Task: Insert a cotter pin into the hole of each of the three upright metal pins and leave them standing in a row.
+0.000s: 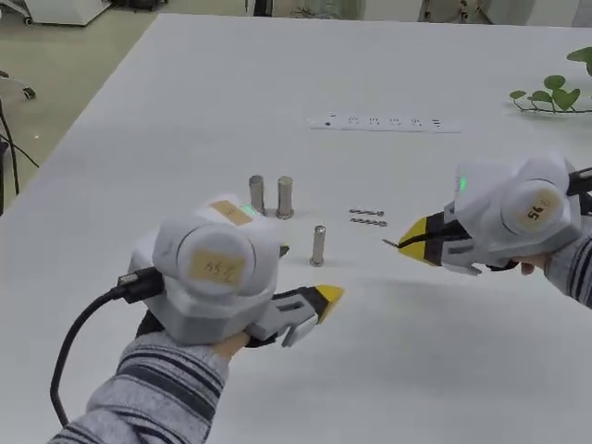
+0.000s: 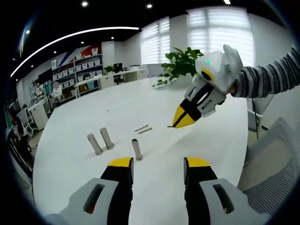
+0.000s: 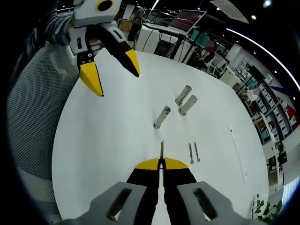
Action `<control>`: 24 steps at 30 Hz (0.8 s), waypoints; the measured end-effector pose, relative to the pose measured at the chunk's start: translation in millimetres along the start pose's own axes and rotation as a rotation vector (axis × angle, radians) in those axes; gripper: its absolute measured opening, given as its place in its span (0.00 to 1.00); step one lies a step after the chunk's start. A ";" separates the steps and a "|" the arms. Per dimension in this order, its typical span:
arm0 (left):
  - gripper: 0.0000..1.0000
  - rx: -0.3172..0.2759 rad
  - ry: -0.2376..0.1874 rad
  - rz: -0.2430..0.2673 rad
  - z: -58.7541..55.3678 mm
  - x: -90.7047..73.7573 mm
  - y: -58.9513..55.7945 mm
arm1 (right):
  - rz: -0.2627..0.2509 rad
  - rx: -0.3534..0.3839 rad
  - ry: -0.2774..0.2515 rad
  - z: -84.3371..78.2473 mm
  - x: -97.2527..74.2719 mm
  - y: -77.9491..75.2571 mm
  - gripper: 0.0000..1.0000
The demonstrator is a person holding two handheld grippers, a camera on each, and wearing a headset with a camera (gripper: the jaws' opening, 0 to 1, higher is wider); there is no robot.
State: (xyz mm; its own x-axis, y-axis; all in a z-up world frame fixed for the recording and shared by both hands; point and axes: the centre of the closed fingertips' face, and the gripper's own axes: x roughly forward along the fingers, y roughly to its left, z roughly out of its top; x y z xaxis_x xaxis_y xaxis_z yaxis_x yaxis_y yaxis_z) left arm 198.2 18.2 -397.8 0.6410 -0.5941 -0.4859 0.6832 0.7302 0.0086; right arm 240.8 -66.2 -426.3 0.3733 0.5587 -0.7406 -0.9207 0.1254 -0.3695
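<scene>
Above the white surface point(image 1: 185, 111), the left tongs point(image 2: 159, 163) hover with jaws apart, holding nothing. The right tongs point(image 3: 161, 164) pinch one cotter pin point(image 3: 161, 149). Three metal pins point(image 1: 285, 197) stand upright on the surface, with two loose cotter pins point(image 1: 367, 217) lying near them.

Bare surface point(image 1: 444, 370) lay open in front, three upright pins point(image 1: 285, 197) stood in the way, two cotter pins point(image 1: 367, 217) lay just beside them

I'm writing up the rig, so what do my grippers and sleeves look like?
Both the left gripper and right gripper have rounded white-grey housings, black jaws tipped yellow, and a tan handwritten label. The right one shows a green light. A black cable leaves the left one. The sleeves are grey striped.
</scene>
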 end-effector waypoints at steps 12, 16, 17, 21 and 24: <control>0.26 -0.124 -0.021 -0.117 10.6 3.3 -17.3 | 0.034 -0.072 -0.074 26.1 -5.0 20.3 0.00; 0.23 -0.198 -0.027 -0.150 10.8 3.9 -21.5 | 0.047 -0.111 -0.098 34.6 -7.5 28.7 0.00; 0.22 -0.213 -0.032 -0.156 11.4 3.8 -22.2 | 0.049 -0.120 -0.103 36.2 -7.8 30.1 0.00; 0.19 -0.266 -0.040 -0.166 11.1 3.8 -22.6 | 0.063 -0.150 -0.123 44.1 -10.3 38.1 0.00; 0.18 -0.298 -0.029 -0.165 8.3 3.8 -22.6 | 0.066 -0.170 -0.133 49.2 -11.7 41.8 0.00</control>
State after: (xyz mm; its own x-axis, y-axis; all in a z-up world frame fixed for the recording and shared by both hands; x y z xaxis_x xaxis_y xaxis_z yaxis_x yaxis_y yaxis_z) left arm 188.2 -3.4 -392.6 0.5430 -0.7186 -0.4346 0.6491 0.6874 -0.3256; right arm 192.3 -27.2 -405.5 0.2843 0.6658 -0.6898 -0.9061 -0.0484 -0.4202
